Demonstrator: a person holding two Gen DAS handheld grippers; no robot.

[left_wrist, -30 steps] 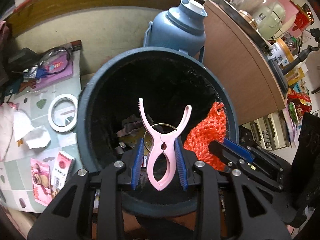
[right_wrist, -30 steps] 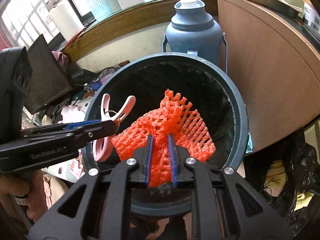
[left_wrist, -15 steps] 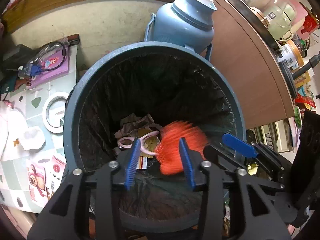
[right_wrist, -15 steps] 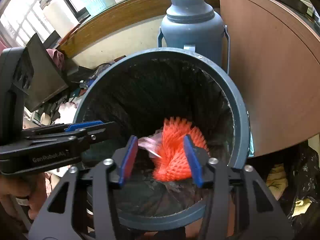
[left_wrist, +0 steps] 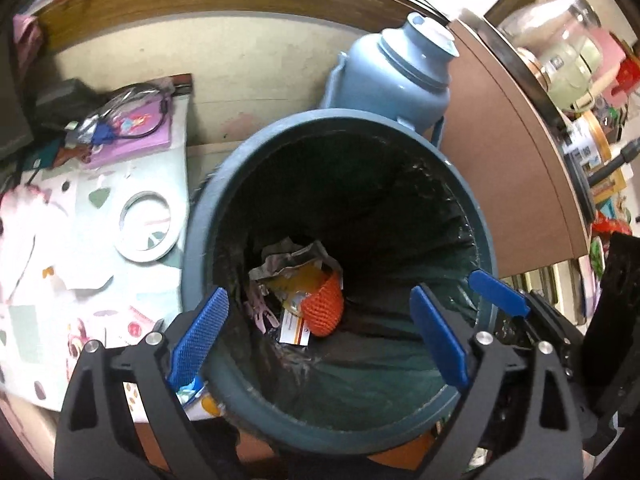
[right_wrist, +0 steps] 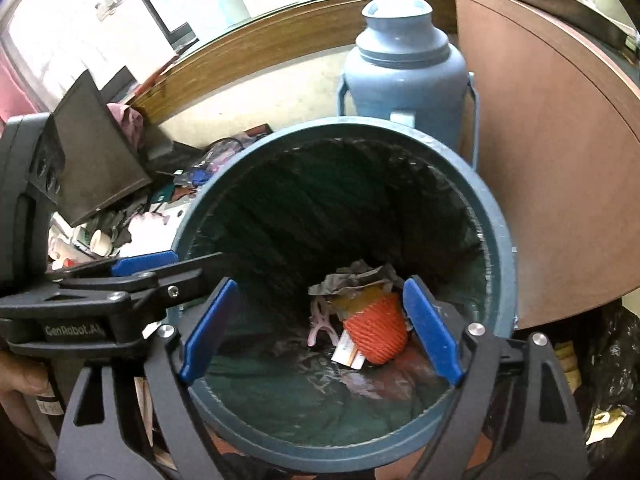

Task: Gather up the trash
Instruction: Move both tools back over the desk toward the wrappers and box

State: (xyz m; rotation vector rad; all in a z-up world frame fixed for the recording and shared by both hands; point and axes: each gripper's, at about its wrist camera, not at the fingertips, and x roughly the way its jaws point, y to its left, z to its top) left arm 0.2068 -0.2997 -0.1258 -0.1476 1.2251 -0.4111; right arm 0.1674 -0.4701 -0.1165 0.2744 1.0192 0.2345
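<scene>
- Left gripper (left_wrist: 320,336) and right gripper (right_wrist: 320,330): fingers spread wide, holding nothing.
- Orange foam net (left_wrist: 323,309) and pink plastic clothespin (right_wrist: 319,322) sit below them inside the dark blue round bin (left_wrist: 200,240).

Left of the left fingers, a pale green patterned tabletop (left_wrist: 176,152) carries a white tape ring (left_wrist: 145,226), a purple booklet (left_wrist: 134,136) and scattered paper scraps (left_wrist: 86,276).

Net (left_wrist: 323,308) and clothespin (left_wrist: 260,314) lie in the bin (left_wrist: 200,240); jug (left_wrist: 394,76) stands behind it
</scene>
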